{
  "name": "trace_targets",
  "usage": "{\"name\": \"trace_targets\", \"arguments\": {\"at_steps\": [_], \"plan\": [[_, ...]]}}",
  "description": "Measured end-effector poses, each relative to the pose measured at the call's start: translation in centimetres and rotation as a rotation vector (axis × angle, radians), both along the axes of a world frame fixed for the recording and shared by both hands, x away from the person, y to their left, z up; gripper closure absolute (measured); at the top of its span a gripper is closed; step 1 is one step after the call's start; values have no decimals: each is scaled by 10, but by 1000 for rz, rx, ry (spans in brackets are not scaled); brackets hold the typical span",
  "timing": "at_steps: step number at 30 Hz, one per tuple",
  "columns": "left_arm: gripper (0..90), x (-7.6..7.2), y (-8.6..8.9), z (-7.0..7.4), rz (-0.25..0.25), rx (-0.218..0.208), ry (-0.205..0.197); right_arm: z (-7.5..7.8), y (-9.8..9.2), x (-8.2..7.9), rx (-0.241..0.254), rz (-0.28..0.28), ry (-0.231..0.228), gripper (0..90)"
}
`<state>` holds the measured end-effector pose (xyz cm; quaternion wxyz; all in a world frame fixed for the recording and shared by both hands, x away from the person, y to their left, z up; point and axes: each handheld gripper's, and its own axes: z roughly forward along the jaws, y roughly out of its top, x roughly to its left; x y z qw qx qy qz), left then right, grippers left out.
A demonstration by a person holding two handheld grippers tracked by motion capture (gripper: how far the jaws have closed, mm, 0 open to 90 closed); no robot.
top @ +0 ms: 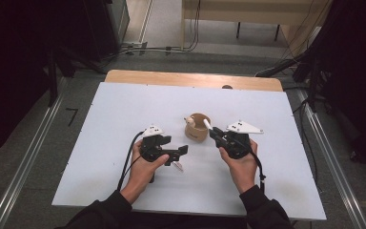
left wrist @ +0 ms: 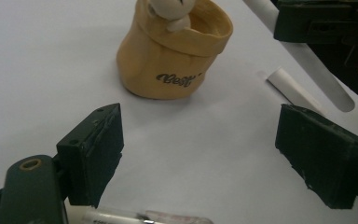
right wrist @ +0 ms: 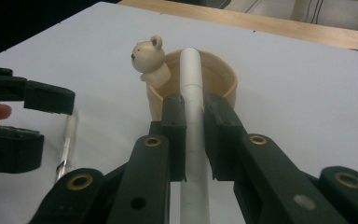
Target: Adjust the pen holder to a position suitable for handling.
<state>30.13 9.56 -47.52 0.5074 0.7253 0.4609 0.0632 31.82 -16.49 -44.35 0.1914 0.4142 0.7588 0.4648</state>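
The white pen (right wrist: 193, 121) is pinched between the fingers (right wrist: 175, 135) of the right gripper (top: 213, 131), which squeeze it on both sides. In the right gripper view the pen runs straight up between the two black fingers, and its round tip sits over the open top of the yellow cup (right wrist: 223, 81). In the high view a short white bit of the pen (top: 207, 125) sticks out toward the cup (top: 197, 127).

The cup stands upright on the white bench (top: 124, 114), near the middle. A little bear (right wrist: 148, 58) sits on its rim, on the side nearer the left gripper. In the left gripper view the cup (left wrist: 168, 60) has dark curly writing low on its side, and the bear (left wrist: 170, 11) peeks over the edge at the top.

The left gripper (top: 178, 157) is near the cup but not touching it. Its fingers (left wrist: 98, 149) are wide apart with just bare bench between them. A second pen (top: 178, 166) lies flat on the bench just under this gripper. In the right gripper view that pen (right wrist: 65, 149) lies beside the left gripper's fingers, silver and thin. In the left gripper view its pale barrel (left wrist: 140, 217) shows at the bottom edge.

A small white cap (left wrist: 291, 91) lies on the bench close to the right gripper.

A hand (top: 145, 169) in a dark sleeve holds each gripper from the near side of the bench.
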Motion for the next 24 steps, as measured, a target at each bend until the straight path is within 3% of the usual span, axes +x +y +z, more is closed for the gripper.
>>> {"name": "trace_targets", "arguments": {"at_steps": [17, 24], "plan": [[255, 3, -32, 0, -67, -66, 27, 1, 14, -2, 25, 48, -7, 770], [272, 4, -39, 0, -73, -108, 41, 0, 18, -4, 30, 62, -11, 770]]}}
